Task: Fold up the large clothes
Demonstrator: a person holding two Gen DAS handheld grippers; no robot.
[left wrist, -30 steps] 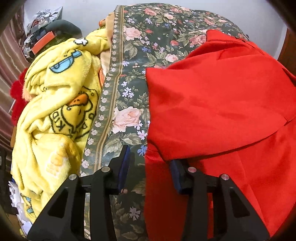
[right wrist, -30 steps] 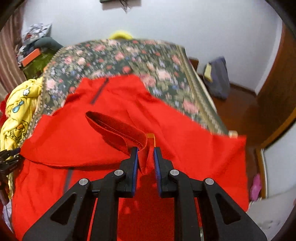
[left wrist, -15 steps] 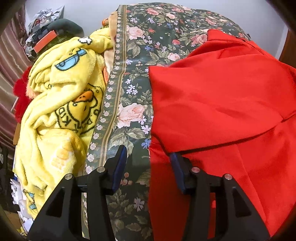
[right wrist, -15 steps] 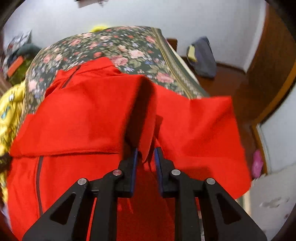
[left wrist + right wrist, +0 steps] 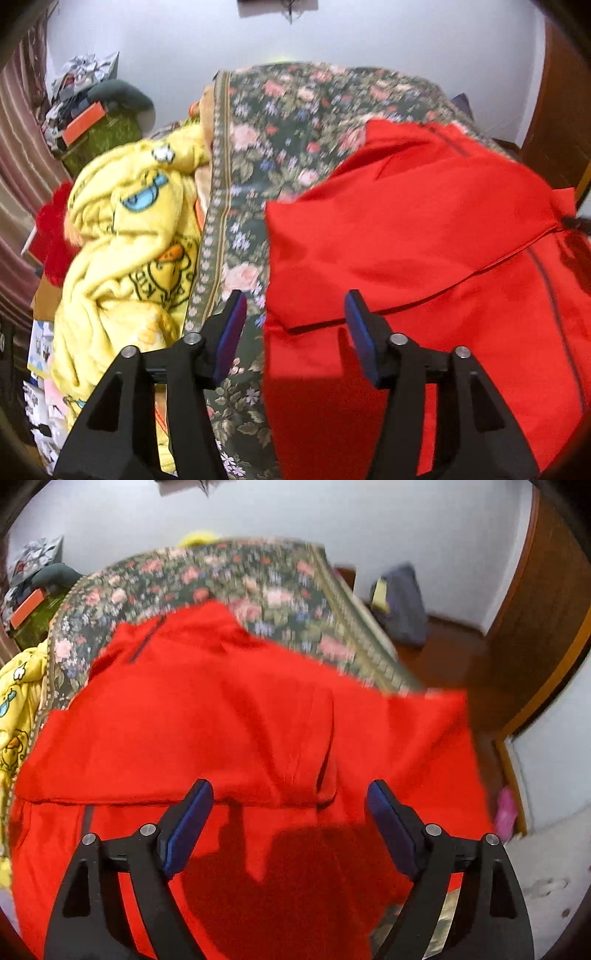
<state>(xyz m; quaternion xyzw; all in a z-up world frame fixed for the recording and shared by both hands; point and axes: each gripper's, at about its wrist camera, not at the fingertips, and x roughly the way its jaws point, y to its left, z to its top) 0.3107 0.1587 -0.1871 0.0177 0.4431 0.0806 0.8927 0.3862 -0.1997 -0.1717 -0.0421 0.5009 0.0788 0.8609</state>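
Observation:
A large red garment (image 5: 424, 258) with a dark zip lies spread on the floral bedspread (image 5: 295, 110); both sleeves are folded in across its body. It also fills the right wrist view (image 5: 221, 720). My left gripper (image 5: 295, 332) is open and empty, above the garment's left edge near the folded sleeve corner. My right gripper (image 5: 288, 819) is open wide and empty, above the folded right sleeve (image 5: 325, 768).
A yellow cartoon blanket (image 5: 122, 258) is heaped along the bed's left side. Clutter and a box (image 5: 85, 118) stand at the back left. In the right wrist view, the bedspread (image 5: 258, 583) ends at the right edge; a wooden door (image 5: 546, 609) and a grey bag (image 5: 399, 605) stand beyond.
My right gripper let go of the sleeve, which now lies folded over the garment, and opened wide. My left gripper pulled back and tilted up, staying open.

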